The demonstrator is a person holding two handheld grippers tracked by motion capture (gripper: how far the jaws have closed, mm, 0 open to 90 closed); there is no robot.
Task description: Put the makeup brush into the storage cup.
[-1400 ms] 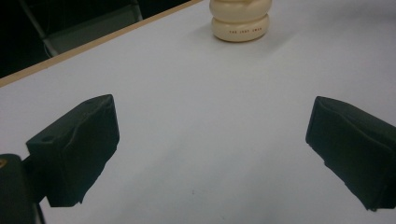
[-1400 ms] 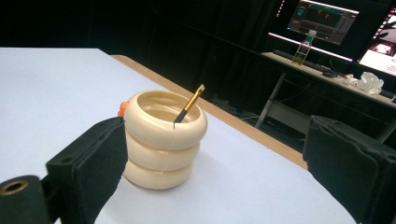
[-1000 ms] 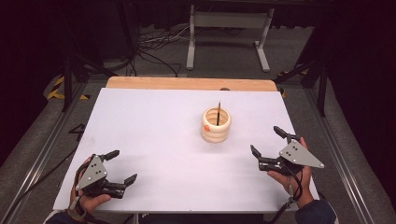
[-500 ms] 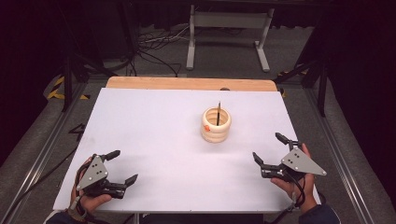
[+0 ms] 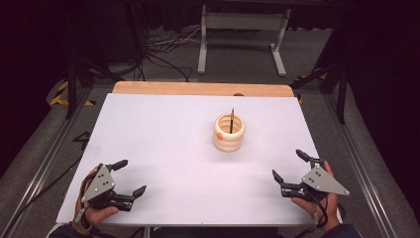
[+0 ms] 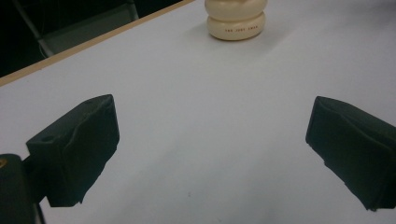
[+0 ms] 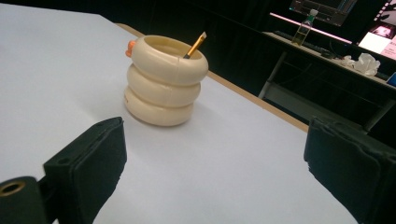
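Note:
A cream holder made of stacked rings (image 5: 229, 133) (image 7: 163, 81) stands right of the table's middle, with a small orange knob on its side and a thin pencil-like stick (image 5: 231, 120) (image 7: 196, 44) leaning inside. Its base (image 6: 236, 23) appears at the top of the left gripper view. My left gripper (image 5: 130, 177) (image 6: 210, 154) rests low at the front left corner, open and empty. At the front right, my right gripper (image 5: 288, 166) (image 7: 215, 172) is open and empty too, well short of the holder.
The white table top (image 5: 163, 139) has a wooden strip (image 5: 198, 89) along its far edge. Beyond it are cables and a metal stand (image 5: 242, 29) on the floor. A desk with a bottle (image 7: 304, 25) and screens lies far off in the right gripper view.
My right gripper has drawn back toward the front right corner and lower. The left gripper and the holder have stayed put.

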